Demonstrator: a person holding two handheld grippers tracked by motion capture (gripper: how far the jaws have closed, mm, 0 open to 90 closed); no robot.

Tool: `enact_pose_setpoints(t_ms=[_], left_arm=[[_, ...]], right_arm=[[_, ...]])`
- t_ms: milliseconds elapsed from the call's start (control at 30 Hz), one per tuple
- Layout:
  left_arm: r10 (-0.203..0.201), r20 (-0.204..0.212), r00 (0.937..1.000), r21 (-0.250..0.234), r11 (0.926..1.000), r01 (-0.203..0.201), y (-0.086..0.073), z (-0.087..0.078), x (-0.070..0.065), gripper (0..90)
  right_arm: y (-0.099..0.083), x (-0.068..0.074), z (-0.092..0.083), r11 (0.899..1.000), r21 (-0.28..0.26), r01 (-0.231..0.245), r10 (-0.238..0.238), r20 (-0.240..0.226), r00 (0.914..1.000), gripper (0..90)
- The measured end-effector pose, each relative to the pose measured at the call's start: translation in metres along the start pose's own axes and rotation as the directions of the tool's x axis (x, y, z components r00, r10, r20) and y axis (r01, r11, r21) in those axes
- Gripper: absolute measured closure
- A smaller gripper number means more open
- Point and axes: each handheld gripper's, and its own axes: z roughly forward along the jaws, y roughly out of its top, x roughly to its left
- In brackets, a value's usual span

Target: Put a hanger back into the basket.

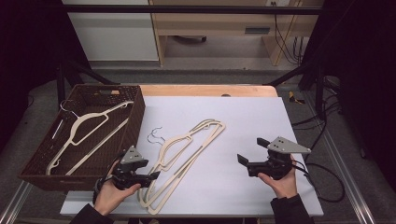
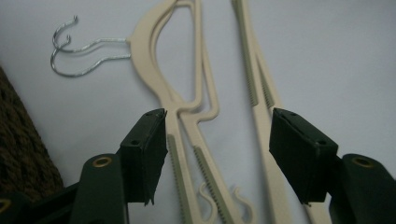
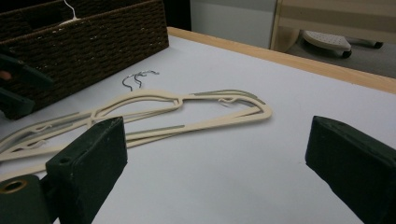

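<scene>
Two cream plastic hangers (image 1: pixel 184 156) with metal hooks (image 1: pixel 155 136) lie stacked on the white table surface (image 1: pixel 243 116). A third cream hanger (image 1: pixel 86 135) rests inside the dark wicker basket (image 1: pixel 135 116) at the left. My left gripper (image 1: pixel 153 176) is open just above the lower end of the stacked hangers (image 2: pixel 196 116), its jaws straddling their arms. My right gripper (image 1: pixel 251 150) is held open above bare table at the right, pointing toward the hangers (image 3: pixel 154 112), nothing between its jaws.
The basket (image 3: pixel 93 42) overhangs the table's left side. A wooden table edge (image 1: pixel 210 89) runs along the back. Cables (image 1: pixel 327 177) trail off the right side. A wooden cabinet (image 1: pixel 224 23) stands beyond the table.
</scene>
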Motion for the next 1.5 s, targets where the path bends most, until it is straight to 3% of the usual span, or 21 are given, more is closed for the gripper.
enact_pose_setpoints(t_ms=[167,533,700,1000,1067,1367,1500], left_arm=[[-0.018,-0.042,0.999,0.059,0.9981,0.02,-0.006,0.014,0.003,39.3],[-0.062,-0.089,0.9941,0.12,0.9901,0.072,-0.01,0.036,0.008,54.9],[-0.073,-0.115,0.9907,0.141,0.9859,0.089,-0.011,0.038,0.008,62.3],[-0.097,-0.096,0.9907,0.15,0.9825,0.111,-0.013,0.04,0.009,73.9],[-0.101,-0.089,0.9909,0.167,0.9793,0.115,-0.013,0.039,0.008,74.3],[-0.091,-0.134,0.9867,0.196,0.9737,0.117,-0.011,0.039,0.002,74.8],[-0.11,-0.128,0.9856,0.194,0.9718,0.134,-0.011,0.038,0.001,77.3]], right_arm=[[0.0,0.0,0.001,1.0,0.001,0.0,0.0,-0.001,1.0,5.6],[-0.001,0.001,0.003,1.0,0.013,0.008,-0.008,-0.003,1.0,5.6],[-0.002,0.001,0.004,1.0,0.018,0.012,-0.012,-0.004,0.9999,5.6],[-0.001,0.002,0.004,1.0,0.015,0.008,-0.008,-0.004,1.0,5.6],[-0.001,0.002,0.003,1.0,0.014,0.009,-0.009,-0.005,1.0,5.6],[-0.002,0.003,0.005,1.0,0.019,0.008,-0.007,-0.011,0.9999,5.7],[-0.002,0.003,0.007,1.0,0.027,0.006,-0.006,-0.014,0.9999,5.7]])
